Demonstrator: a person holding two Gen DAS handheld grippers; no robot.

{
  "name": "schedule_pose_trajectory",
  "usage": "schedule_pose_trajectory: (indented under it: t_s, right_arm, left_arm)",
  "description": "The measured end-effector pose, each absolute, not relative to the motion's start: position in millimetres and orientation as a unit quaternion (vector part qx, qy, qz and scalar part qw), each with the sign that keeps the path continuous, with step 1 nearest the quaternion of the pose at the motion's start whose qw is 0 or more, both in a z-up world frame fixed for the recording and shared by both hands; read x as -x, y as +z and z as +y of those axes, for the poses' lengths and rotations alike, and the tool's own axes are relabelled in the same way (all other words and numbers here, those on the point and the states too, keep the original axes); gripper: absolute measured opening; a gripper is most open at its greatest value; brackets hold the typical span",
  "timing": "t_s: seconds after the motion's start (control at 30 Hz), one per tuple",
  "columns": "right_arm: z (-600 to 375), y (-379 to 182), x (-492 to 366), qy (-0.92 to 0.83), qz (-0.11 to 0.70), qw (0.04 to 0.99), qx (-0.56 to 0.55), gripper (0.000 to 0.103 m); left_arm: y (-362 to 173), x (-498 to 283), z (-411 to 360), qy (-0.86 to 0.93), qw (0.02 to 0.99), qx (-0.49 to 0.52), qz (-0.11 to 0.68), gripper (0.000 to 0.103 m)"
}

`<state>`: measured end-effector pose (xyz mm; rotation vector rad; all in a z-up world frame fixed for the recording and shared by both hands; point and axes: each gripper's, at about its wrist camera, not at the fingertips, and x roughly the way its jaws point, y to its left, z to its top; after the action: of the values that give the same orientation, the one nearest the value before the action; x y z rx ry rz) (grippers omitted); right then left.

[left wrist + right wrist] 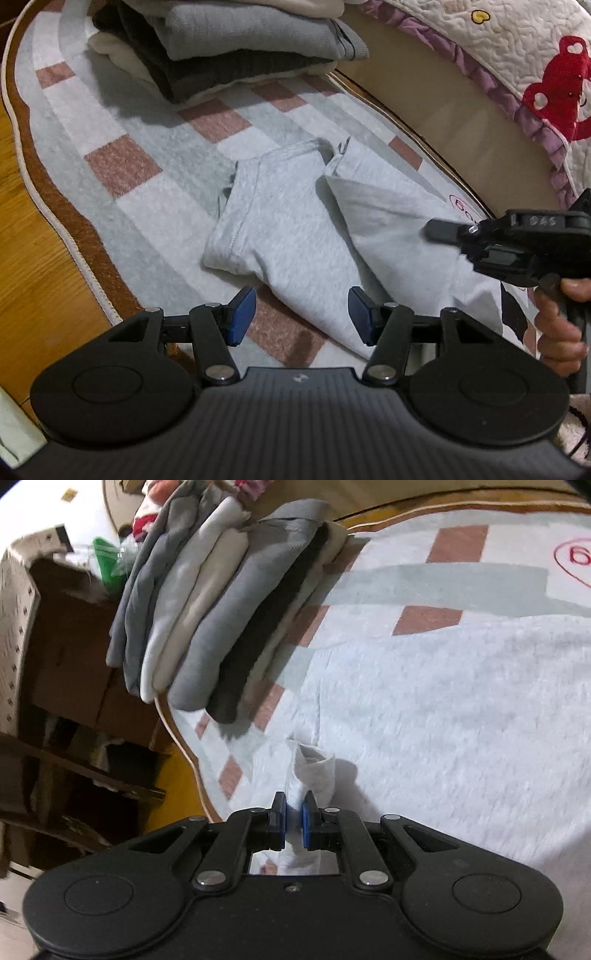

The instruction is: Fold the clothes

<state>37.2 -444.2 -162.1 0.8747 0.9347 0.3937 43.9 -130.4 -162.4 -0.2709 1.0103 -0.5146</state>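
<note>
A light grey garment (pixel 295 229) lies partly folded on the checked rug (pixel 122 162), one flap laid over its right side. My left gripper (pixel 302 315) is open and empty, its blue pads just above the garment's near edge. My right gripper (pixel 293 821) is shut on a bunched edge of the same light grey garment (pixel 424 709). It also shows in the left wrist view (pixel 441 230) over the garment's right side, held by a hand.
A stack of folded grey, dark and cream clothes (pixel 229 48) sits at the rug's far end, also seen in the right wrist view (pixel 229 602). A quilted bed cover (pixel 517 74) hangs on the right. Wooden floor (pixel 33 236) borders the rug's left edge.
</note>
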Motion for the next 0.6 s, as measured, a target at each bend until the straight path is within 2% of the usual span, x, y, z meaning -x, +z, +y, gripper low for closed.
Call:
schedule_pose_trajectory:
  t_s: [0.27, 0.4, 0.47, 0.5, 0.53, 0.6]
  right_arm:
    - [-451, -154, -37, 0.204, 0.418, 0.774, -0.429, 0.011]
    - [-444, -153, -38, 0.212, 0.42, 0.777, -0.418, 0.011]
    - [-442, -153, -39, 0.214, 0.42, 0.78, -0.412, 0.011]
    - [-442, -155, -39, 0.215, 0.419, 0.781, -0.411, 0.011]
    - [-444, -155, -38, 0.214, 0.417, 0.781, -0.412, 0.011]
    - [-447, -158, -37, 0.216, 0.416, 0.778, -0.419, 0.011]
  left_arm:
    - [-188, -61, -119, -0.225, 0.791, 0.25, 0.511, 0.055]
    - [-200, -64, -118, -0.179, 0.81, 0.255, 0.497, 0.054]
    - [-201, -67, -119, -0.166, 0.829, 0.239, 0.477, 0.043]
    - [-202, -69, -119, -0.159, 0.839, 0.23, 0.467, 0.031]
    - [-203, -70, -119, -0.153, 0.848, 0.222, 0.457, 0.011]
    - [-200, -71, -119, -0.157, 0.86, 0.211, 0.437, 0.01]
